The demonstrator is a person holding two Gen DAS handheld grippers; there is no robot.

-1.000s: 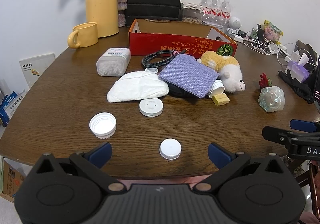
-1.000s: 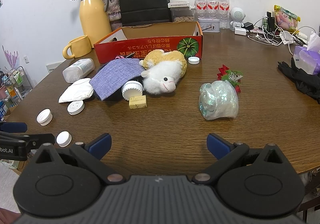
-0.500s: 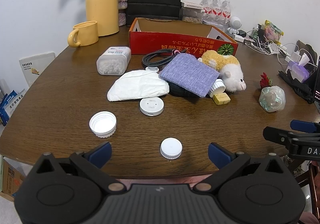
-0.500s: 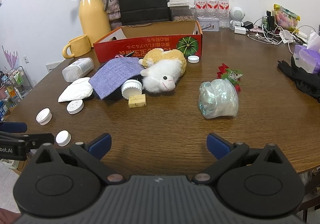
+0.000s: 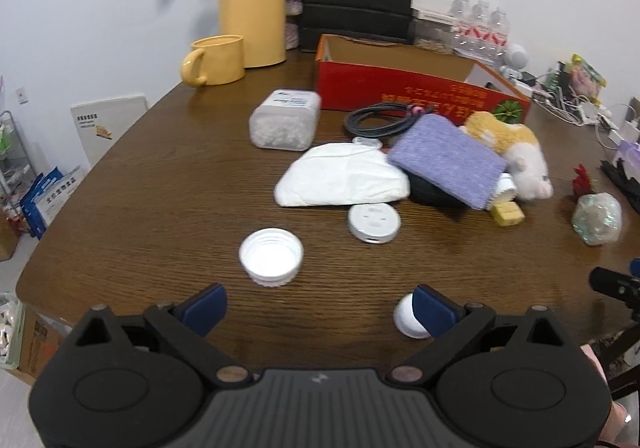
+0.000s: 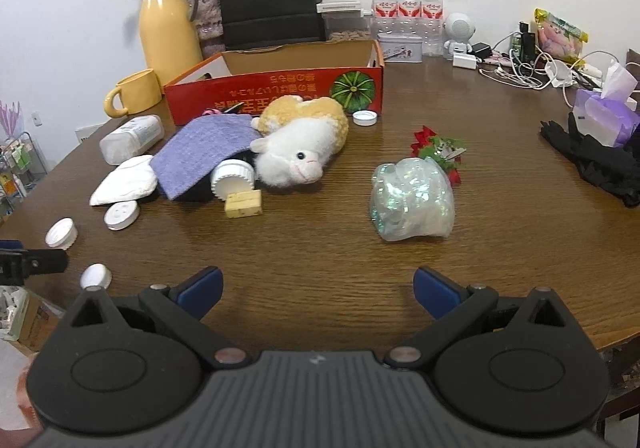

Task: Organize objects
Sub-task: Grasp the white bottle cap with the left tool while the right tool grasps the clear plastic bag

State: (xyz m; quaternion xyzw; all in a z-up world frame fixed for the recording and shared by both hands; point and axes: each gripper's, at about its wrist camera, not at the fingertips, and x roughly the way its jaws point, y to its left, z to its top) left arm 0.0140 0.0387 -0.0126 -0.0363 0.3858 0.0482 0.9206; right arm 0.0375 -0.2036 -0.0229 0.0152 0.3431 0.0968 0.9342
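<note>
Claws first: the left claw [image 5: 319, 298] hangs low over the near edge of the desk [image 5: 160, 184] with its blue pads spread wide and nothing between them, and the right claw [image 6: 317, 286] is spread the same way, empty too. Just ahead of the left one lies an upturned white cap [image 5: 271, 256]; a smaller flat cap [image 5: 408, 318] sits half hidden behind its right pad, close to the desk's lip. Further out come a round white disc [image 5: 374, 223], a folded white cloth [image 5: 340, 180], a purple pouch [image 5: 446, 162], a plush sheep [image 6: 298, 152] and, at the back, the open red box [image 5: 400, 88] where I'd guess all this belongs.

The risk I see is that flat cap: a pad coming down beside it could flick it off the edge, since it is light and lies so near. The upturned cap, hollow and thin-walled, may skid rather than seat between the pads.

Against a second ago, the left claw has swung leftward and closer, so the flat cap, then centred between its pads, now sits off to its right. The right claw has barely shifted.
</note>
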